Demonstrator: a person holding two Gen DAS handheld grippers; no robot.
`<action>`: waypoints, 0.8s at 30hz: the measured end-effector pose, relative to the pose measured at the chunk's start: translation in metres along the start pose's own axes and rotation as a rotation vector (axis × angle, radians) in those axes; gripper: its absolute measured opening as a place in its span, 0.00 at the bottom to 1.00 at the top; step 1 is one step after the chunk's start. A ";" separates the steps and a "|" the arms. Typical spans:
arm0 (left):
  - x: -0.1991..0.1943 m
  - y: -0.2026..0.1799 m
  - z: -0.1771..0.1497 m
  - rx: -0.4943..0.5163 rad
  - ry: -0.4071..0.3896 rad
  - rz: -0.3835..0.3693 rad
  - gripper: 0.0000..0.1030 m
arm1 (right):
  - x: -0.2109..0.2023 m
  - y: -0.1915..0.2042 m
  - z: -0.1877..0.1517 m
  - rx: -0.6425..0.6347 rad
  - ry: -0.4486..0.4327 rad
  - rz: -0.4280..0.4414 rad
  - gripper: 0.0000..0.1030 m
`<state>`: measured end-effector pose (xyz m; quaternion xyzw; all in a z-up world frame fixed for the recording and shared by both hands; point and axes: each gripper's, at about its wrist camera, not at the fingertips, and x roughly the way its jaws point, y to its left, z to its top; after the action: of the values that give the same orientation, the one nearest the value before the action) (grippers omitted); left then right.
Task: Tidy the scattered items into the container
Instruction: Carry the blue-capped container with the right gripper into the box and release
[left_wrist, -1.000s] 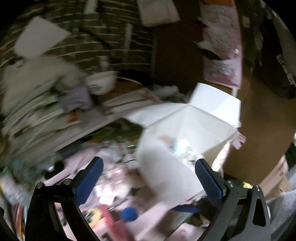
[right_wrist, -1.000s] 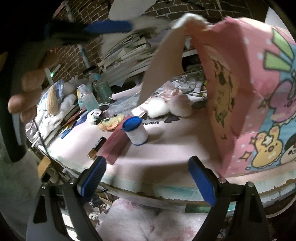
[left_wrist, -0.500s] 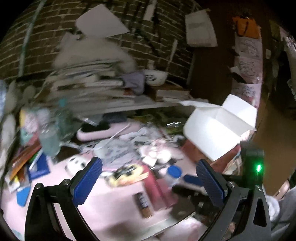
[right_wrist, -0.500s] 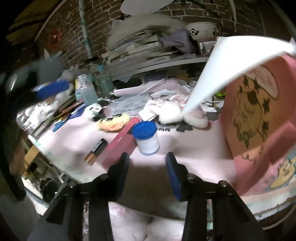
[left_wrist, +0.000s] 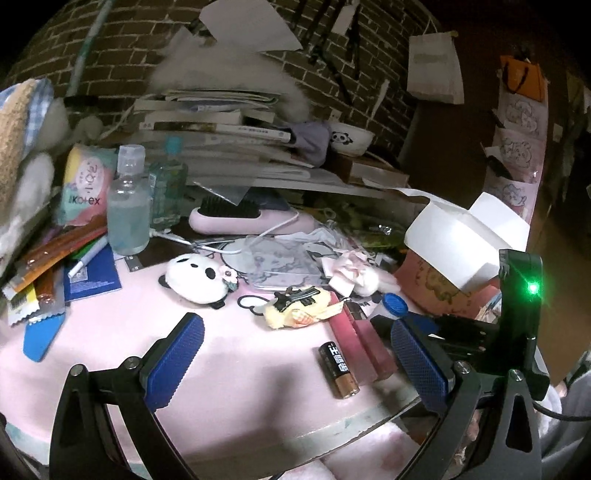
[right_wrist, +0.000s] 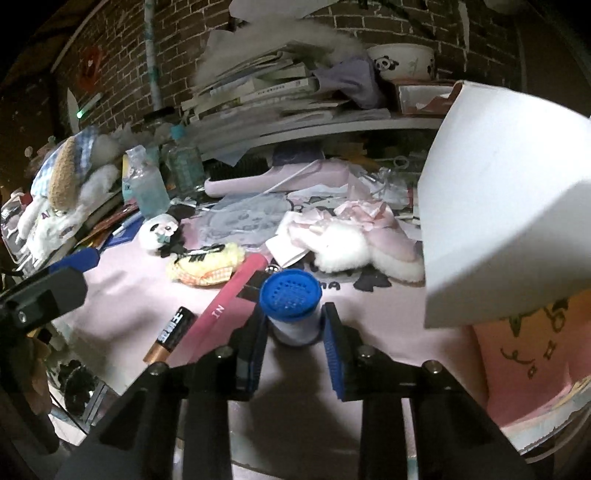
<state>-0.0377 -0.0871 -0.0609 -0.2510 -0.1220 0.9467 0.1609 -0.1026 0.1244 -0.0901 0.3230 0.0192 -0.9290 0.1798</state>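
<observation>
A small white bottle with a blue cap (right_wrist: 290, 293) stands on the pink tabletop (right_wrist: 369, 314). My right gripper (right_wrist: 293, 325) is closing around its body, and the pads look pressed to its sides. The bottle's blue cap (left_wrist: 394, 304) also shows in the left wrist view. Left of the bottle lie a pink tube (right_wrist: 229, 306), a battery (right_wrist: 170, 339) and a yellow plush clip (right_wrist: 205, 266). The pink cartoon box (right_wrist: 524, 350) stands at the right, its white flap (right_wrist: 498, 203) raised. My left gripper (left_wrist: 295, 326) hovers open over the table's front with nothing between its fingers.
A panda plush (left_wrist: 195, 277), a fluffy pink-and-white item (right_wrist: 351, 240), a pink hairbrush (left_wrist: 236, 221) and clear bottles (left_wrist: 127, 206) crowd the table's back. Stacked books (left_wrist: 221, 125) and a panda bowl (left_wrist: 349, 138) sit against the brick wall. The table edge (left_wrist: 332, 428) runs close below.
My right gripper's jaws have closed from wide open to hug the blue-capped bottle as it moved in. The left wrist view has swung from the white-flapped box down onto the tabletop.
</observation>
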 end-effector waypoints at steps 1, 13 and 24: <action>0.000 0.000 0.000 -0.001 0.001 0.003 0.98 | -0.001 0.001 0.000 -0.003 -0.005 -0.004 0.25; -0.021 0.007 0.003 -0.031 -0.032 0.078 0.98 | -0.041 0.038 0.018 -0.086 -0.118 0.107 0.25; -0.010 -0.005 0.003 -0.017 0.004 0.046 0.98 | -0.103 0.009 0.058 -0.121 -0.212 -0.019 0.25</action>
<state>-0.0299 -0.0865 -0.0520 -0.2572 -0.1237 0.9486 0.1371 -0.0594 0.1403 0.0194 0.2115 0.0592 -0.9567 0.1913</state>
